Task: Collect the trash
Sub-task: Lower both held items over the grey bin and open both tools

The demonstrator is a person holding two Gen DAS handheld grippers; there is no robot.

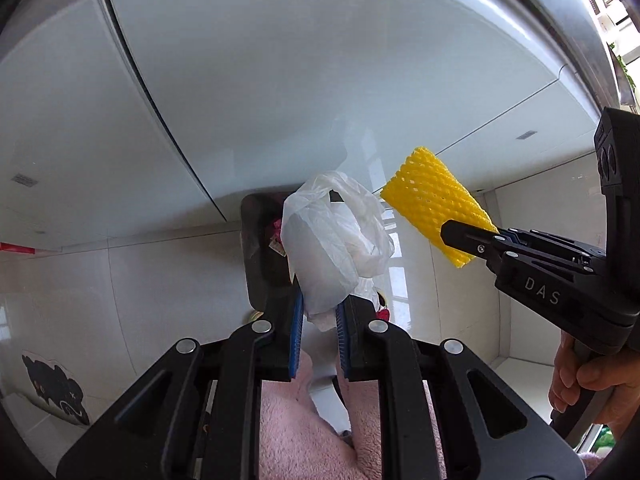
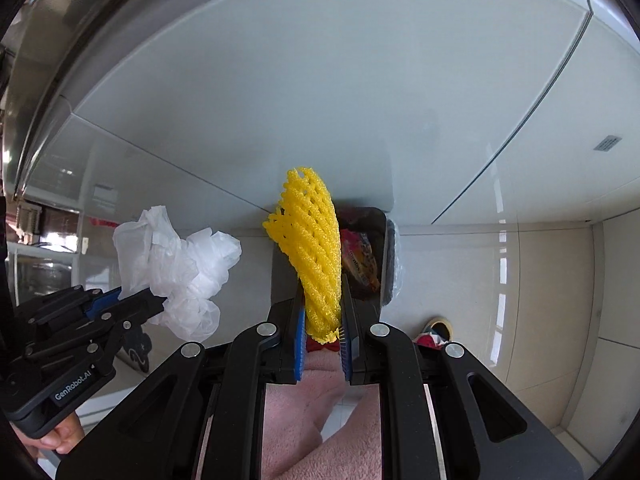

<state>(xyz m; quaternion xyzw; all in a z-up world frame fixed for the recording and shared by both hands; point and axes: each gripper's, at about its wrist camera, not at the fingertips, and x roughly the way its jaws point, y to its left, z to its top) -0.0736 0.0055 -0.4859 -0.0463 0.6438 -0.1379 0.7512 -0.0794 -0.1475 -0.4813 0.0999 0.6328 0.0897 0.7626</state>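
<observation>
My left gripper (image 1: 319,312) is shut on a crumpled white plastic bag (image 1: 334,242), held above a dark trash bin (image 1: 260,240) on the floor. The bag also shows in the right wrist view (image 2: 176,268), held by the left gripper (image 2: 154,304). My right gripper (image 2: 323,330) is shut on a yellow foam fruit net (image 2: 312,248), held over the same bin (image 2: 370,256), which holds colourful wrappers. In the left wrist view the net (image 1: 434,204) and the right gripper (image 1: 460,238) sit to the right of the bag.
A large white glossy table top (image 1: 280,80) fills the upper part of both views. Beige floor tiles (image 2: 540,300) lie below. A black-and-white mat (image 1: 56,388) lies on the floor at left. A slipper (image 2: 438,330) lies right of the bin.
</observation>
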